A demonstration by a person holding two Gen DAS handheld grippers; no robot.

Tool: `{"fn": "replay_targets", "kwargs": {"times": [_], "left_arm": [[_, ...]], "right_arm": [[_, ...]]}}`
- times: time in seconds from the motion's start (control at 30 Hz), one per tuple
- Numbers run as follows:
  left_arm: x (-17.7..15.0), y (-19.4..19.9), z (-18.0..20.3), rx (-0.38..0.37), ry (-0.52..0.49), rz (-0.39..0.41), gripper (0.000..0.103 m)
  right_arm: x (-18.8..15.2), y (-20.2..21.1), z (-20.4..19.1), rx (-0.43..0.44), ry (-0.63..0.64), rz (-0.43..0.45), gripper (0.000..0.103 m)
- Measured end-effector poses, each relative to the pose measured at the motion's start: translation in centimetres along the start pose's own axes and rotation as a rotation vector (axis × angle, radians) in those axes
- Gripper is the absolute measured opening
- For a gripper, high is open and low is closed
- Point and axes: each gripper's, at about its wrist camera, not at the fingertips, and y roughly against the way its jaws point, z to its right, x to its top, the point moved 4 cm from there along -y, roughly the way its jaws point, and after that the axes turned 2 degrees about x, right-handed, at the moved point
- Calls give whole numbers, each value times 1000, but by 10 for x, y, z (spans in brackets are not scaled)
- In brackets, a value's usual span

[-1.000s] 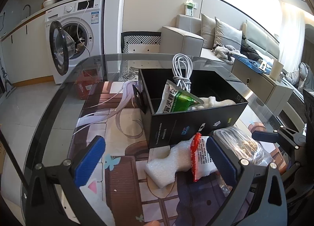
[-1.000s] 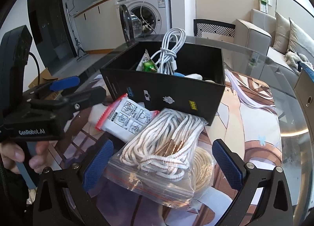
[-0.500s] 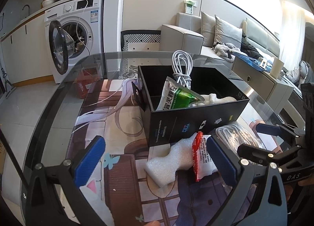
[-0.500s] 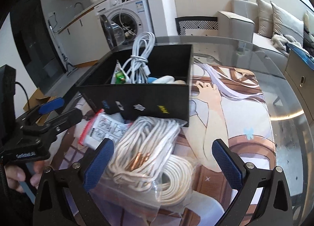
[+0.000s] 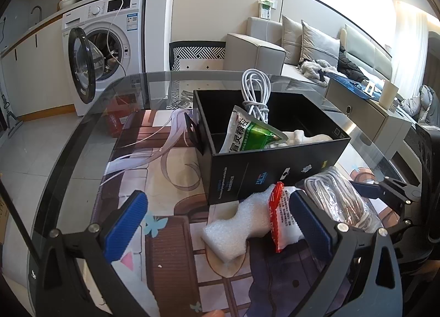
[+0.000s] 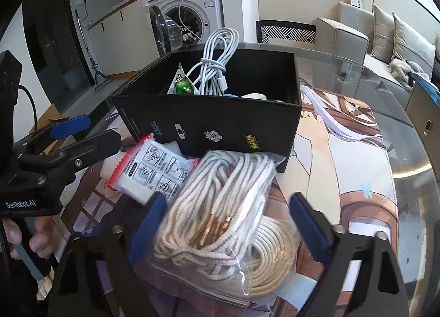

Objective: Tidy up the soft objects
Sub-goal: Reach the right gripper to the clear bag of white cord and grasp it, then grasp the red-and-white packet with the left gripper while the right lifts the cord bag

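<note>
A black box (image 5: 275, 163) (image 6: 209, 124) stands on the printed mat and holds a white cable bundle (image 5: 255, 94) (image 6: 214, 69), a green-and-white packet (image 5: 247, 135) and pale soft items. In front of it lie a white foam piece (image 5: 239, 229), a white packet with a red edge (image 5: 283, 218) (image 6: 151, 171) and a clear bag of white cords (image 6: 225, 220) (image 5: 338, 198). My left gripper (image 5: 220, 226) is open, above the foam and packet. My right gripper (image 6: 228, 220) has its jaws either side of the cord bag, narrowing on it, with space still showing on the right.
The round glass table's edge (image 5: 68, 152) curves at the left. A washing machine (image 5: 107, 41) with its door open stands beyond, with a chair (image 5: 198, 55) and sofa (image 5: 302, 44) behind the table. The mat to the box's right (image 6: 343, 165) is bare.
My right gripper has come down over the cord bag and its jaws have narrowed around it. My left gripper has barely moved.
</note>
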Motion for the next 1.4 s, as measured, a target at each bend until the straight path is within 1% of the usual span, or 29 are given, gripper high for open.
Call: {"fn": "replay_targets", "kwargs": {"times": [0.07,0.13,0.17,0.27,0.33,0.4,0.47,0.53,0.7,0.77,0.8,0.9,0.97,1.1,1.2,1.4], "left_arm": [[0,0,0,-2,-1,-1,103],[0,1,0,-2,-1,0,103],[0,1,0,-3,-1,1,103],[0,2,1,-4,-4,3,103],[0,3,1,-4,-4,4,103],[0,2,0,-4,-2,3,103],[0,3,0,-4,-3,3,103],[1,3,1,-5,-3,4,103],[0,2,4,-10,-9,1,103],[0,1,5,-16,-14,-3,103],[-1,2,7,-18,-17,-3,103],[-2,2,11,-25,-28,-7,103],[-2,2,13,-29,-33,-8,103],[-2,2,16,-34,-35,-9,103],[-3,2,17,-37,-34,-13,103],[-3,0,19,-49,-32,-24,103]], "right_arm": [[-1,0,-2,5,11,3,82],[-2,-1,-3,13,15,-4,74],[-3,-4,-4,11,21,-16,71],[-6,-7,-6,0,34,-13,69],[-5,-5,-7,16,37,-9,56],[-5,-4,-9,17,44,-2,51],[-6,-2,-10,22,49,0,49],[-6,2,-11,32,50,14,43],[-4,22,-13,42,60,62,38],[-2,29,-13,46,59,81,29],[-1,32,-13,49,59,90,27],[-1,35,-13,41,81,98,25],[-2,32,-13,53,78,87,24],[-1,33,-13,75,78,95,21],[0,40,-15,80,83,117,20],[6,56,-14,52,89,185,19]]}}
